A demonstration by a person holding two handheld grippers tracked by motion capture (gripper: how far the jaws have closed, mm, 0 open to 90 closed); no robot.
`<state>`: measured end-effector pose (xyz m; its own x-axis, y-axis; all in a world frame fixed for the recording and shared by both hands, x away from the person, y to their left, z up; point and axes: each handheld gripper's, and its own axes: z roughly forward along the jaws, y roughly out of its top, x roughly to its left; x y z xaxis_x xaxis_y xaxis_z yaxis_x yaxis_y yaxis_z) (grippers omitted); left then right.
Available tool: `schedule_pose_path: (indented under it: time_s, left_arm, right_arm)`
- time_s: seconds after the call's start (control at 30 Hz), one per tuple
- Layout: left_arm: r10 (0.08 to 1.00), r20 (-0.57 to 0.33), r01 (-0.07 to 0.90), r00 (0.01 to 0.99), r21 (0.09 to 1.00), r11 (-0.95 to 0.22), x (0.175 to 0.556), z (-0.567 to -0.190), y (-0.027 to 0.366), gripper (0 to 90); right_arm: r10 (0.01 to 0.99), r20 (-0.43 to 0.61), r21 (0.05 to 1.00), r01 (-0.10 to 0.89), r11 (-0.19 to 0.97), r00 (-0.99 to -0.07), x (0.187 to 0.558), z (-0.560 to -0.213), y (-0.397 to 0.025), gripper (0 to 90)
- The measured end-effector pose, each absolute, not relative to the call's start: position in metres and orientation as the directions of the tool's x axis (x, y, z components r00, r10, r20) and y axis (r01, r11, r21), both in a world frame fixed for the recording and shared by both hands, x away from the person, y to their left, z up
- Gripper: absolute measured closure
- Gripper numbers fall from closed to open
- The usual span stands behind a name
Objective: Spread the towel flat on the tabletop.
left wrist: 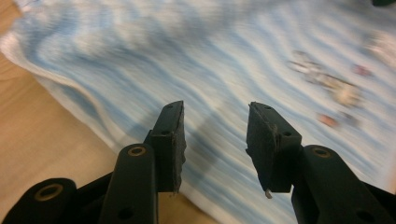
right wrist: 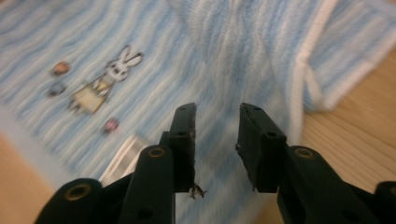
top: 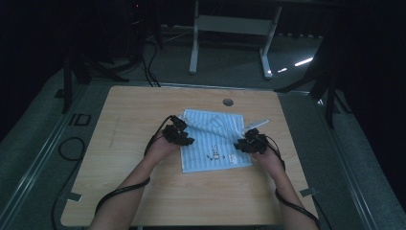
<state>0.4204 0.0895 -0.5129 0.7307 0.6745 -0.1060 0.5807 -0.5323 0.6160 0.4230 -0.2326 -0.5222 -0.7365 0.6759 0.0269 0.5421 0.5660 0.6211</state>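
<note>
A light blue striped towel (top: 214, 141) lies on the wooden table (top: 143, 191), folded, with a small rabbit picture (right wrist: 105, 79) near its front edge. My left gripper (top: 181, 136) sits at the towel's left edge, jaws open over the cloth (left wrist: 215, 60), nothing between them. Over the towel's right edge my right gripper (top: 250, 143) is also open, with the white hem (right wrist: 303, 70) just to its right. Both gripper views are blurred by motion.
A round cable hole (top: 228, 102) is in the table behind the towel. Cables (top: 115, 194) trail from both grippers over the front edge. White desk legs (top: 194, 43) and dark stands (top: 330, 91) rise from the floor beyond the table.
</note>
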Motion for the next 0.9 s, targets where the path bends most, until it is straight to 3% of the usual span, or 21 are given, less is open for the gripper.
schedule_pose_path:
  time_s: [0.2, 0.4, 0.7, 0.9]
  left_arm:
    - [0.566, -0.117, 0.504, 0.816, 0.624, -0.597, 0.375, -0.505, 0.094, 51.2]
    - [0.536, -0.101, 0.479, 0.838, 0.605, -0.636, 0.347, -0.516, 0.092, 44.9]
    - [0.547, -0.104, 0.502, 0.831, 0.564, -0.656, 0.357, -0.539, 0.084, 44.3]
    - [0.553, -0.075, 0.49, 0.83, 0.574, -0.656, 0.367, -0.541, 0.083, 44.6]
  right_arm:
    - [0.629, -0.004, 0.622, 0.49, 0.61, -0.777, 0.39, -0.499, -0.258, 56.8]
    - [0.619, -0.014, 0.619, 0.479, 0.622, -0.786, 0.372, -0.498, -0.277, 56.2]
    - [0.644, 0.005, 0.603, 0.516, 0.609, -0.765, 0.375, -0.522, -0.273, 55.1]
    - [0.598, -0.008, 0.574, 0.486, 0.659, -0.801, 0.376, -0.532, -0.257, 55.7]
